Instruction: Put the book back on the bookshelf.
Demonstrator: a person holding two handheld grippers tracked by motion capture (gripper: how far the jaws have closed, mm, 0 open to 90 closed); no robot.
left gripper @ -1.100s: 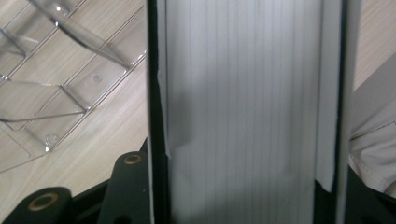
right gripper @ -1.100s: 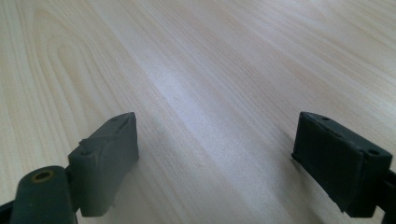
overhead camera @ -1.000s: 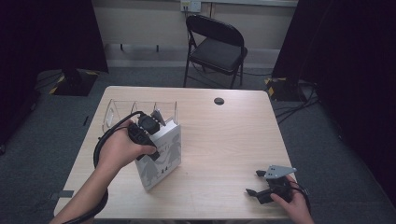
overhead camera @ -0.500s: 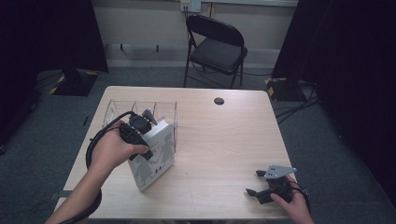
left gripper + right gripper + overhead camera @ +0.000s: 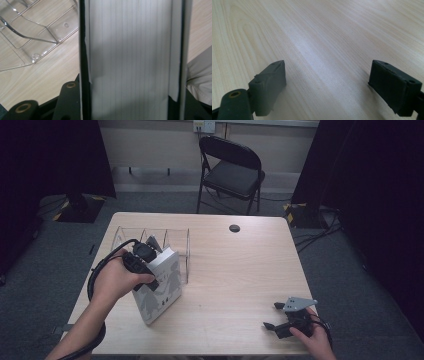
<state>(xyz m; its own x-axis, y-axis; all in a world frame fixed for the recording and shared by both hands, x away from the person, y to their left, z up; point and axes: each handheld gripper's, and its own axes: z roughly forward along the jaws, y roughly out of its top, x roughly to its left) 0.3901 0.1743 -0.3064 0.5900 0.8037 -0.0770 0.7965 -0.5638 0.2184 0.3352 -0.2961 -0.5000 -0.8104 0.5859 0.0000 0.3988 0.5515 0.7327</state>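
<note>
A white book [image 5: 161,290] with grey figures on its cover stands tilted on the wooden table [image 5: 235,270], its top edge leaning toward a clear plastic divider rack [image 5: 170,237]. My left gripper [image 5: 151,252] is shut on the book's top edge. In the left gripper view the book's page edges [image 5: 130,57] run between the jaws, with the rack [image 5: 32,32] off to the left. My right gripper [image 5: 272,316] rests at the table's front right, open, with bare wood between its fingers [image 5: 269,82].
A small black round cap [image 5: 234,228] sits in the table top near the far edge. A black folding chair [image 5: 232,172] stands behind the table. Cables lie on the floor at right [image 5: 312,237].
My left gripper has carried the book a little to the left, alongside the rack. The right gripper has not moved.
</note>
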